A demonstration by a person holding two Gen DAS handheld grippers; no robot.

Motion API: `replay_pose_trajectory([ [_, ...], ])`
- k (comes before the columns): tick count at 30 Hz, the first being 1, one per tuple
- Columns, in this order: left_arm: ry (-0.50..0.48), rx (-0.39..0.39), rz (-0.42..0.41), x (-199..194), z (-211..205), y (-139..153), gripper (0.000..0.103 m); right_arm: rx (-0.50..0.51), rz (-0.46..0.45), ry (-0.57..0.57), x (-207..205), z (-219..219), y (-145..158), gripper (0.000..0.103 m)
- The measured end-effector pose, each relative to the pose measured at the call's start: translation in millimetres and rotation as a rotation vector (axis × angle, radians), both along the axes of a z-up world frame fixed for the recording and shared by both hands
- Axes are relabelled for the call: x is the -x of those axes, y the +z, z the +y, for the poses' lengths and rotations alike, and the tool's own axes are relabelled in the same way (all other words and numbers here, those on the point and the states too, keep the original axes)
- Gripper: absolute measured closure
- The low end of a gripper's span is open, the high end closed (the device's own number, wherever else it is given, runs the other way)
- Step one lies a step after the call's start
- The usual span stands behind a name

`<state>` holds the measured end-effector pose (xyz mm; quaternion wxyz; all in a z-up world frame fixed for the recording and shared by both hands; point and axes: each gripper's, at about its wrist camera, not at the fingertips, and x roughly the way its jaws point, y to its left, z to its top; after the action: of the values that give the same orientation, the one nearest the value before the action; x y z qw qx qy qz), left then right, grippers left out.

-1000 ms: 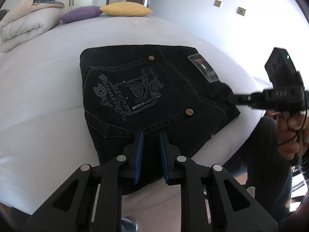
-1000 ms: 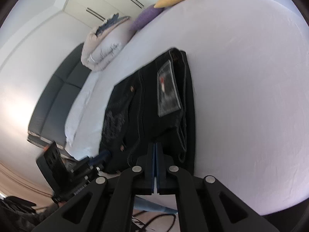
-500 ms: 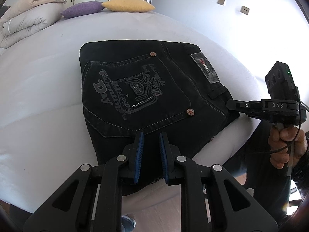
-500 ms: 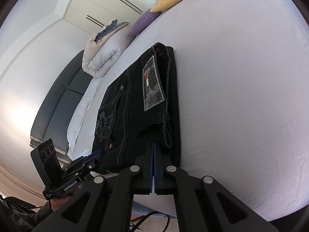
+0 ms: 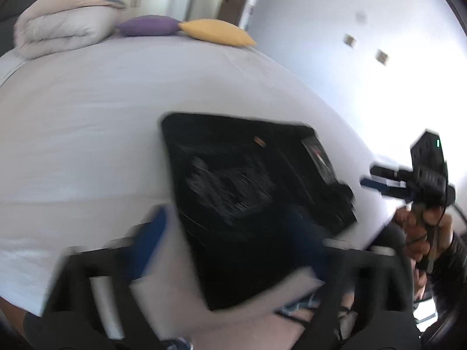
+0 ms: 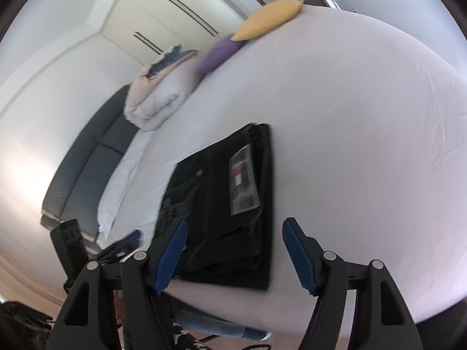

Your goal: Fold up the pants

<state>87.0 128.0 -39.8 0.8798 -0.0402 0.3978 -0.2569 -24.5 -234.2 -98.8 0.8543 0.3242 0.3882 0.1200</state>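
The black jeans (image 5: 248, 192) lie folded in a flat rectangle near the front edge of the white bed (image 5: 87, 116), back pocket and label patch facing up. My left gripper (image 5: 227, 233) is blurred; its jaws are opening wide above the near edge of the jeans, and the pads do not press on the cloth. In the right wrist view the jeans (image 6: 221, 204) lie ahead of my right gripper (image 6: 233, 224), whose jaws are also opening with nothing gripped. That gripper (image 5: 369, 176) shows at the right in the left wrist view, held clear of the waistband corner.
A yellow pillow (image 5: 216, 32), a purple pillow (image 5: 149, 26) and a folded duvet (image 5: 64, 32) lie at the far end of the bed. A dark sofa (image 6: 93, 169) stands beyond the bed's left side. A person's hand (image 5: 423, 227) grips the right tool.
Both grippers, shut on the jeans' near edge and waistband corner before, have let go and spread wide. Both have drawn back and up. The jeans stay folded on the bed.
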Motion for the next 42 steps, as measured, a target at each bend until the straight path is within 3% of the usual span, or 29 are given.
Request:
replay_pose_trajectory([
  [6, 0.037, 0.121, 0.164, -57.4, 14.1, -22.1, 0.010, -0.017, 0.105, 0.010, -45.7, -10.6, -23.9, 0.032],
  [10, 0.009, 0.129, 0.256, -88.3, 3.7, -42.2, 0.010, -0.081, 0.144, 0.008, -73.2, -13.5, -35.8, 0.033],
  [13, -0.003, 0.102, 0.337, -104.8, -7.7, -62.0, 0.021, -0.055, 0.182, 0.038, -91.0, -2.9, -39.0, 0.039],
  [16, -0.017, 0.082, 0.323, -108.9, -15.9, -62.5, 0.035, -0.039, 0.215, 0.068, -107.3, 10.0, -42.8, 0.046],
  [17, -0.023, 0.095, 0.334, -111.3, -17.3, -63.0, 0.050, -0.039, 0.220, 0.077, -111.5, 13.7, -43.8, 0.049],
  [19, -0.024, 0.096, 0.344, -114.2, -20.1, -63.4, 0.054, -0.025, 0.238, 0.086, -121.5, 22.2, -46.3, 0.062],
  [24, -0.051, 0.064, 0.286, -111.3, -30.8, -49.1, 0.074, 0.082, 0.184, 0.098, -117.0, 39.3, -34.2, 0.079],
  [31, -0.092, 0.076, 0.146, -119.3, -48.2, 12.0, 0.078, 0.131, 0.024, 0.090, -113.4, 35.1, 28.9, 0.084],
  [35, -0.121, 0.061, 0.074, -153.7, -66.9, 41.2, 0.078, 0.135, -0.012, 0.065, -137.0, 10.6, 52.7, 0.084],
  [38, -0.120, 0.040, 0.070, -182.3, -76.9, 39.9, 0.078, 0.120, -0.009, 0.053, -160.3, -7.4, 53.4, 0.084],
  [42, -0.124, 0.016, 0.133, -223.8, -92.6, 8.8, 0.078, 0.114, 0.044, 0.030, -188.7, -26.2, 27.3, 0.084],
])
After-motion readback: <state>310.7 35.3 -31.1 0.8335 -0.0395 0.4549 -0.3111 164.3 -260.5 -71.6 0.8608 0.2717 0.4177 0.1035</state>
